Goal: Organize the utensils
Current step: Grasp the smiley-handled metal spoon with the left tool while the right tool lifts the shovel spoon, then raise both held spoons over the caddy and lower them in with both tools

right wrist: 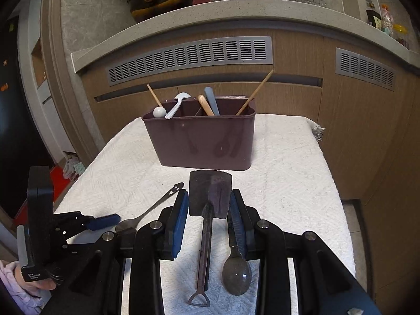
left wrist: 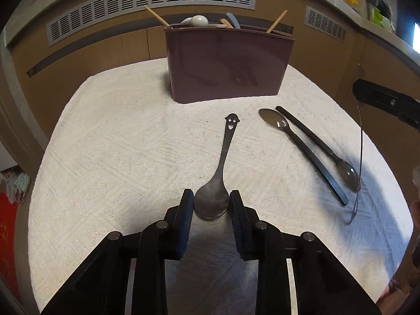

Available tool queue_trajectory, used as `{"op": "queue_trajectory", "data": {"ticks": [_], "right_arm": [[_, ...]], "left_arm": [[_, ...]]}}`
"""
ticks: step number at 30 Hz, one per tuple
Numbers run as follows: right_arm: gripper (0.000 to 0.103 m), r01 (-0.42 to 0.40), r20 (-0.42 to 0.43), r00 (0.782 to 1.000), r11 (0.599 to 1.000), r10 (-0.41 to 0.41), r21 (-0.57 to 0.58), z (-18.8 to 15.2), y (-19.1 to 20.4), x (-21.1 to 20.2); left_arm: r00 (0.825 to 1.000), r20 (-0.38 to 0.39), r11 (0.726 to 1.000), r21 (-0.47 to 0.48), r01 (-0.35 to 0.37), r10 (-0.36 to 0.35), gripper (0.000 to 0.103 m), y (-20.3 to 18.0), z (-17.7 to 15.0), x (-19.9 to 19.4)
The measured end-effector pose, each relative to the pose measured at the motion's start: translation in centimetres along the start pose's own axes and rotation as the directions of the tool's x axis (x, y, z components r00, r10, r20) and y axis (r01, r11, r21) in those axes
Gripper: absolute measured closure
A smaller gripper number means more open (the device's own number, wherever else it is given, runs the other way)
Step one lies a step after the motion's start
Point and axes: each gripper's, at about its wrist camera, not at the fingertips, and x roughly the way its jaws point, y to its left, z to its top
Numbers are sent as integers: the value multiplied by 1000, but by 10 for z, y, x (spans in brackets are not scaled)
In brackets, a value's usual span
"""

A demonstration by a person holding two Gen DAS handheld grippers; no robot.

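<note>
Left gripper (left wrist: 211,204) clamps the smiley spoon's (left wrist: 211,202) bowl, handle pointing toward the caddy (left wrist: 223,63).

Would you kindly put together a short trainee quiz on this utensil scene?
1. True or false: the left gripper is closed on the bowl of the smiley-handled spoon.
2. What does the right gripper hold? A ladle; B shovel-shaped spoon; C chopstick.
3. In the left wrist view, how many dark spoons lie loose on the cloth?
Key: 1 true; 2 B; 3 two.
</note>
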Motion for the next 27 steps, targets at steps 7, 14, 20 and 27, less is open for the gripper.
{"op": "queue_trajectory", "data": {"ticks": [7, 14, 20, 27], "right_arm": [[74, 13, 59, 998, 1000, -12, -21, 0, 1, -22], [74, -17, 131, 991, 999, 23, -48, 12, 9, -45], [74, -14, 153, 988, 998, 24, -69, 19, 13, -53], [74, -4, 173, 985, 997, 18, -80, 28, 15, -58]], "left_arm": [[976, 212, 999, -27, -42, 47, 74, 10, 13, -64], [937, 343, 998, 2, -66, 61, 74, 7, 39, -111], [931, 361, 998, -5, -61, 59, 74, 7, 47, -120], [925, 375, 999, -15, -51, 53, 76, 6, 54, -125]]}}
